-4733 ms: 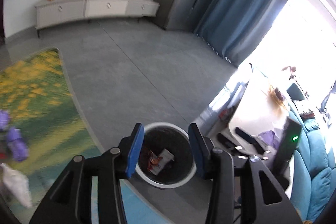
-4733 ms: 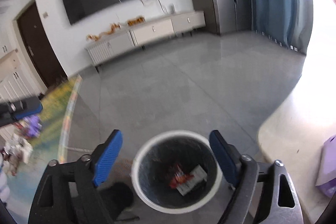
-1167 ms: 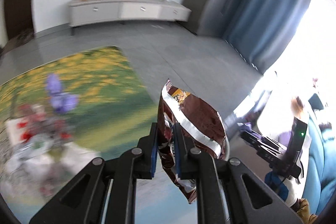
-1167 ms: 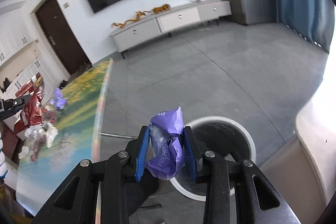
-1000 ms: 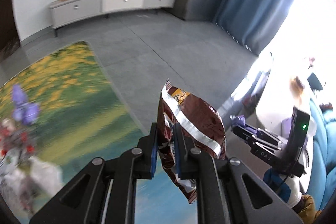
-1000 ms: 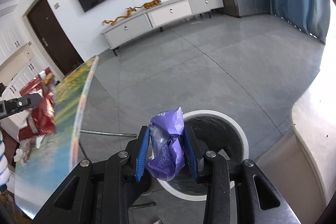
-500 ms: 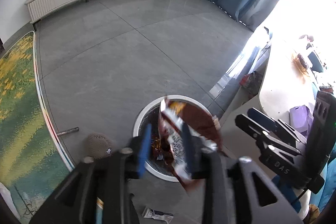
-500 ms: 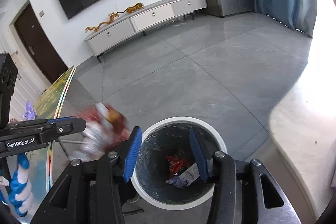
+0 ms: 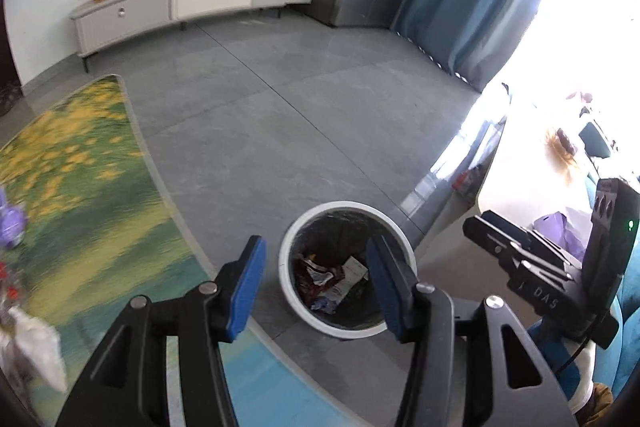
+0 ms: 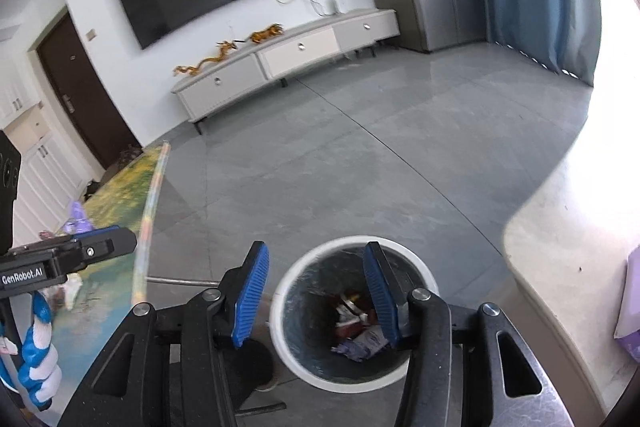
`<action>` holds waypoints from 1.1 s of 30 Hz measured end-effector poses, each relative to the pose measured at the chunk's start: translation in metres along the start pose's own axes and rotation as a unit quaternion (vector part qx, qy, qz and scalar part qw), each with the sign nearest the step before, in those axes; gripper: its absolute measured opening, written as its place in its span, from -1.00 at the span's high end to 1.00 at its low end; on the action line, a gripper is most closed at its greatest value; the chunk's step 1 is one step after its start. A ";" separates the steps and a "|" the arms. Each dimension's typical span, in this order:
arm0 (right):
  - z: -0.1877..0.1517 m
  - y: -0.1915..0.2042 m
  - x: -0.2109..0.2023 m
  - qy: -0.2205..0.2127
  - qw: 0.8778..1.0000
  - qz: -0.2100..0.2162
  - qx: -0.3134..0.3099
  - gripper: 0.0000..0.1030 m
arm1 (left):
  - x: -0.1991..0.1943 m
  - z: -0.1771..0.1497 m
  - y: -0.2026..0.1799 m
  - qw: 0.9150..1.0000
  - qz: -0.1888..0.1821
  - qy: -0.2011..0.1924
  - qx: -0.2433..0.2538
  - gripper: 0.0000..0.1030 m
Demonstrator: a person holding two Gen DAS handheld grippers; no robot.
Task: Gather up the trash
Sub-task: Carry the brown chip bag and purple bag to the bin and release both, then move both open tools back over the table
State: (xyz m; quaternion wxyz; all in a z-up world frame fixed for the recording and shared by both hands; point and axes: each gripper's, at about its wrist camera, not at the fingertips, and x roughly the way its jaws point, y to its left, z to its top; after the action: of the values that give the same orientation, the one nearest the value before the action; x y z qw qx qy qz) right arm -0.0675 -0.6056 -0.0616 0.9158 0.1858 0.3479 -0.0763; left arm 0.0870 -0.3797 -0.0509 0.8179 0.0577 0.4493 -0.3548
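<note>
Hanging wide open and empty, the left hand-held gripper (image 9: 316,285) and right hand-held gripper (image 10: 316,295) sit above the bin (image 9: 292,283), where wrappers (image 9: 330,277) lie.

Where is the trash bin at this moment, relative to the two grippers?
The trash bin stands on the grey floor beside the table edge, seen between the open fingers of the left gripper and below the open right gripper.
</note>
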 end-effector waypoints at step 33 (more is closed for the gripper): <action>0.015 0.265 -0.028 -0.015 0.968 0.147 -0.203 0.08 | -0.291 -0.171 0.271 0.946 0.189 -0.172 -0.201 0.02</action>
State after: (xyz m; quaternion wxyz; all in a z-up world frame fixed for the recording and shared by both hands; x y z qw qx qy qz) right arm -0.0079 -0.3671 0.0434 0.9406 0.0436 0.3110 0.1291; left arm 0.0393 0.0458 0.0130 0.9293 -0.0860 0.3446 -0.1009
